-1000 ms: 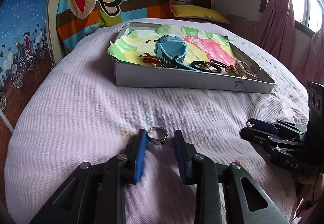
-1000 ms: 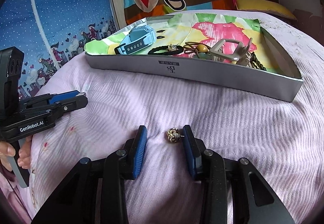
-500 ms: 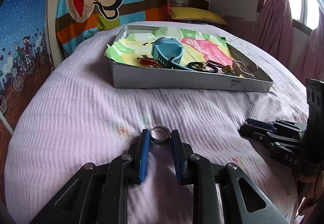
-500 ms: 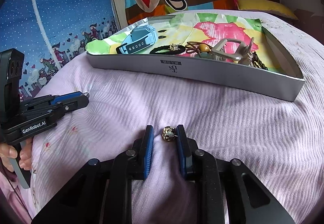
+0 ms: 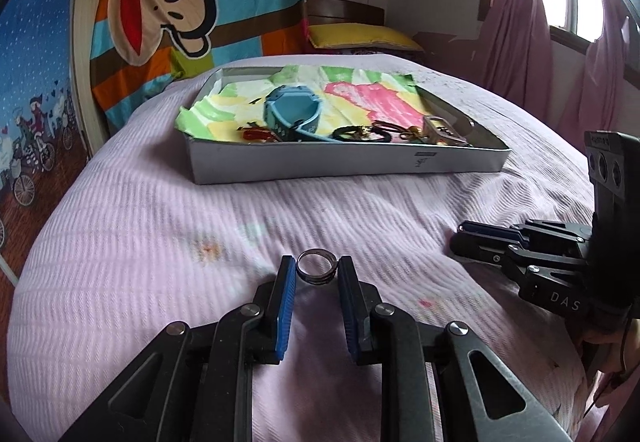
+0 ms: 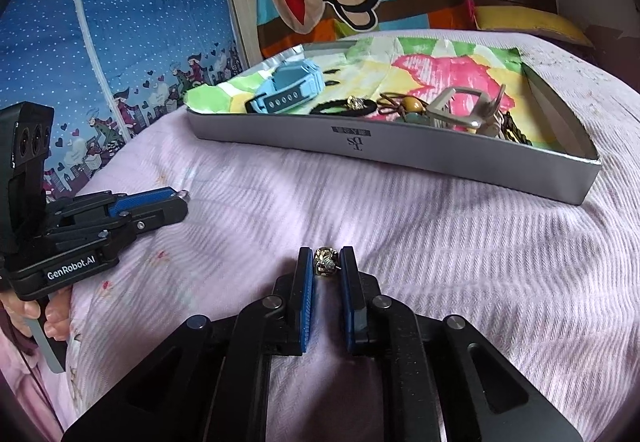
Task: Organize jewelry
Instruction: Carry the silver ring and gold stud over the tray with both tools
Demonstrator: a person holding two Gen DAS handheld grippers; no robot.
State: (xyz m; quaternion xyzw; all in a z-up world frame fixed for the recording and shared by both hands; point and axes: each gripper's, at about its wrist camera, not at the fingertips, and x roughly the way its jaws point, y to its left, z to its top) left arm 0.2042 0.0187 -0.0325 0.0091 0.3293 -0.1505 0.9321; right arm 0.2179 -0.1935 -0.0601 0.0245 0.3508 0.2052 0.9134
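A silver ring stands on edge on the lilac bedspread, and my left gripper is shut on it, both blue pads touching its sides. In the right wrist view a small gold stud sits between the tips of my right gripper, whose jaws are closing and press on it. A grey tray lies further back on the bed, lined with coloured paper. It holds a blue watch, a black hair tie and other trinkets. Each gripper shows in the other's view, left gripper, right gripper.
The bed runs back to a striped monkey blanket and a yellow pillow. A blue illustrated wall is at the left, pink curtains at the right. A hand holds the left gripper's handle.
Both grippers have narrowed from wide apart onto their items: the left onto the ring, the right onto the gold stud. The left wrist view has tilted up a little.
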